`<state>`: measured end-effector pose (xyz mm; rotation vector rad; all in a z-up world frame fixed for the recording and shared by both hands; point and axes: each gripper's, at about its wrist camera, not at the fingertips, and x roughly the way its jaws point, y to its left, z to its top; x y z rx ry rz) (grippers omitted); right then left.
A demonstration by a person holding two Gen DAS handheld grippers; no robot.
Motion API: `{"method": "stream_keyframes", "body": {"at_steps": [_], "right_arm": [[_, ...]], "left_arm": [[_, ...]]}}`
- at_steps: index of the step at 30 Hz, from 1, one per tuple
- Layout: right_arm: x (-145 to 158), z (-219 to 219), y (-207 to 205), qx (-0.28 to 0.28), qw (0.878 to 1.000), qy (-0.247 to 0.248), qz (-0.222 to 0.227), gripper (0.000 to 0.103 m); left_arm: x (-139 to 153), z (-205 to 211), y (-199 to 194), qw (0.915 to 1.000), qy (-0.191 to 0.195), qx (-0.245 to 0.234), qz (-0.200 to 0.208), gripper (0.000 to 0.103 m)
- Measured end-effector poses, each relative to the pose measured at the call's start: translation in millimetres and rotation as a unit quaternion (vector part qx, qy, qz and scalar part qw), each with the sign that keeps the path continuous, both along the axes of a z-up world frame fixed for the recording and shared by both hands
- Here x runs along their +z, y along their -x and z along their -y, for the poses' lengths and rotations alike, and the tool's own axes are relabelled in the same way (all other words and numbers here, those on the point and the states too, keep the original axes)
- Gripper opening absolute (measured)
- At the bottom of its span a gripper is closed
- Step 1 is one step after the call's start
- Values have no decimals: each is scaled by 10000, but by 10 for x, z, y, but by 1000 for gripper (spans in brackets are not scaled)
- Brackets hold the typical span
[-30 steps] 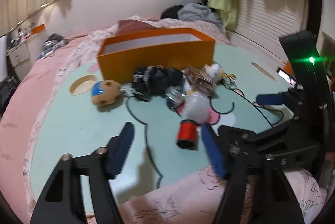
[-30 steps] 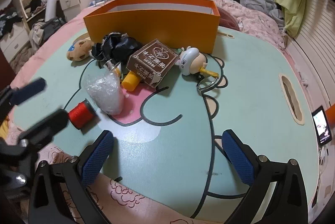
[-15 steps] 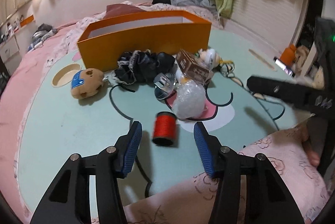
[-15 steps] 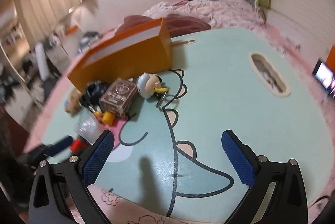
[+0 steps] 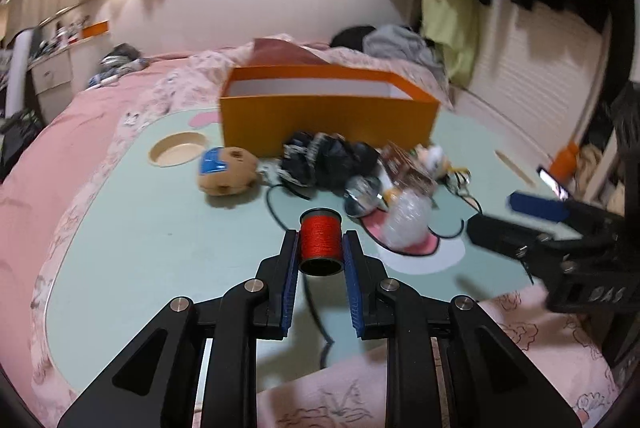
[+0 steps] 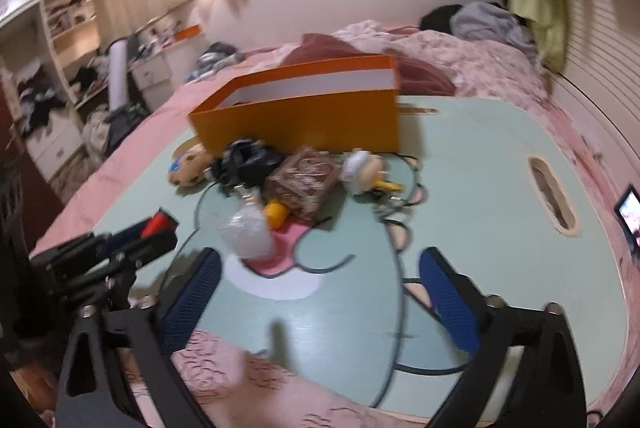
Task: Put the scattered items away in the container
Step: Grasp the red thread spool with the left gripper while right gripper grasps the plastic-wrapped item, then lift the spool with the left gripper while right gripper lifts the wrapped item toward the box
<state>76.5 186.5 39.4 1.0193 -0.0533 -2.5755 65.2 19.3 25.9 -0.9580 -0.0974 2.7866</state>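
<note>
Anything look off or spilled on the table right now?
Nothing spilled or damaged. The clutter sits heaped in front of the orange box, which looks empty as far as its interior shows. The left gripper is clamped on the red thread spool; the right gripper is open.

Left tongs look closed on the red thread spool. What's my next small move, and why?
Probably lift the left tongs straight up a little. The red thread spool sits clamped between both pads, and the orange box lies beyond the pile of clutter, so height seems needed before carrying it over.
</note>
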Motion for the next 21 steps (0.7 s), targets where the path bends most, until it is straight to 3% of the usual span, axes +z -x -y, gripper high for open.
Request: {"method": "stream_keyframes", "body": {"at_steps": [3, 10, 14, 15, 17, 21], "right_arm": [[-37, 251, 99, 382, 9987, -158, 303, 67], [-124, 657, 299, 641, 9940, -547, 690, 62], [-207, 738, 452, 546, 9917, -621, 988, 35], [-199, 732, 443, 504, 9925, -633, 920, 31], [-186, 690, 341, 434, 9934, -604, 868, 31], [-60, 514, -27, 243, 9977, -535, 337, 31]], "left_arm": [[5, 99, -12, 9998, -133, 137, -36, 23], [14, 149, -4, 9993, -308, 181, -76, 23], [7, 165, -11, 9991, -368, 176, -81, 23], [4, 171, -11, 9991, -389, 176, -76, 23], [-3, 182, -13, 9989, -428, 184, -71, 23], [-11, 165, -5, 9990, -414, 156, -35, 23]]}}
